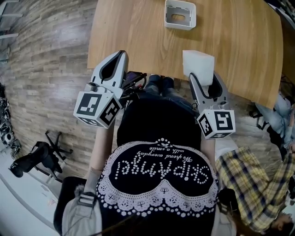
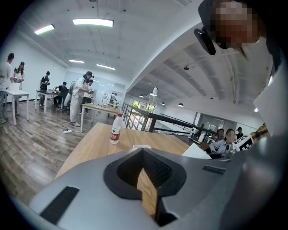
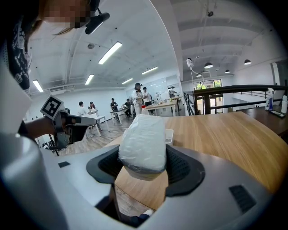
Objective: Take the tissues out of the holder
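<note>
Tissues [image 1: 198, 63] are pinched in your right gripper [image 3: 143, 155]: its jaws stand wide, one pad pressed on each flank of the white, film-wrapped pack, and the pack pokes out past the fingertips. In the head view you hold it over the near edge of the table [image 1: 138, 32], tilted a little downward and lifted off the wood. The pack is out of the holder [image 1: 180, 14], a white box that stands well apart from it toward the far side of the table, with its open top facing up. In the right gripper view a corner of the holder shows just behind the pack. Your left gripper [image 1: 119, 55] has its jaws pressed together at the tips and nothing between them; only a thin strip of tabletop shows through the slit behind the tips. You hold it at the table's near edge, well apart from the right gripper, touching neither the pack nor the holder. From the left gripper view, a bottle [image 2: 116, 129] stands upright on the table, farther along.
</note>
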### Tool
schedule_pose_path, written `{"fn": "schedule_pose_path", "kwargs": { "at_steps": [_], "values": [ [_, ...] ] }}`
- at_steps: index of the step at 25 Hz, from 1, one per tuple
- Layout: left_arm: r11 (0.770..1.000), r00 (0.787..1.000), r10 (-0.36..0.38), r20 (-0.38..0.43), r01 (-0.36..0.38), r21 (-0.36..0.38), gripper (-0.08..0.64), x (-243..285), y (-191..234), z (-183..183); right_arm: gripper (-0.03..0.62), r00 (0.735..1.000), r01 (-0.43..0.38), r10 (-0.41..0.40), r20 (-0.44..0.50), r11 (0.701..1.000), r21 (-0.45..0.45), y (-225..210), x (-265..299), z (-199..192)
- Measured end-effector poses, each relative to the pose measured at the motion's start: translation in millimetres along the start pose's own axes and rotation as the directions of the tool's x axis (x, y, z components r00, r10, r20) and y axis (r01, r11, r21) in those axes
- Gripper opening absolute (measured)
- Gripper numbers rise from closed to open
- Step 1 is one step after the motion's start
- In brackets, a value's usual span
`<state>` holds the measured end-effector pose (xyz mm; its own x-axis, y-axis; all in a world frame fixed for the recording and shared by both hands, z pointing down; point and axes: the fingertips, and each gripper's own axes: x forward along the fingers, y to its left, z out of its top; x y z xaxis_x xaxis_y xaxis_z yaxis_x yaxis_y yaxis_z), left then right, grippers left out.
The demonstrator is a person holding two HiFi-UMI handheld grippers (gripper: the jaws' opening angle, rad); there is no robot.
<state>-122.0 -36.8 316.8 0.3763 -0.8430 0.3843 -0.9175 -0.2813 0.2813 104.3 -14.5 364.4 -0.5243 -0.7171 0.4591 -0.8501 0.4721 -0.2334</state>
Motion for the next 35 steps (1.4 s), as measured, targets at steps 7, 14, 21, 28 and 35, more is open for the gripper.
{"fn": "schedule_pose_path", "kwargs": {
  "at_steps": [7, 14, 21, 28, 35],
  "values": [
    [1.000, 1.000, -0.007, 0.000, 0.007, -0.001, 0.006, 0.4, -3.9, -1.2, 0.279, 1.000, 0.007, -0.007, 0.005, 1.000, 0.005, -1.9, -2.3, 0.1],
    [1.000, 1.000, -0.006, 0.003, 0.006, 0.000, 0.006, 0.9, -3.9, -1.6, 0.279, 1.000, 0.005, -0.005, 0.004, 1.000, 0.000, -1.7, -1.1, -0.3],
    [1.000, 1.000, -0.002, 0.004, 0.002, 0.000, 0.006, -1.4, -1.9, -0.5, 0.279, 1.000, 0.007, -0.007, 0.005, 1.000, 0.003, -0.8, -2.3, 0.2],
    [1.000, 1.000, 0.000, 0.004, 0.000, -0.003, 0.006, -0.5, -1.2, -2.0, 0.279, 1.000, 0.005, -0.005, 0.003, 1.000, 0.003, -1.5, -0.8, -0.7],
    [1.000, 1.000, -0.005, 0.005, 0.005, -0.003, 0.006, -0.2, -2.4, -1.1, 0.279, 1.000, 0.002, -0.003, 0.001, 1.000, 0.005, -0.8, -0.2, -0.3]
  ]
}}
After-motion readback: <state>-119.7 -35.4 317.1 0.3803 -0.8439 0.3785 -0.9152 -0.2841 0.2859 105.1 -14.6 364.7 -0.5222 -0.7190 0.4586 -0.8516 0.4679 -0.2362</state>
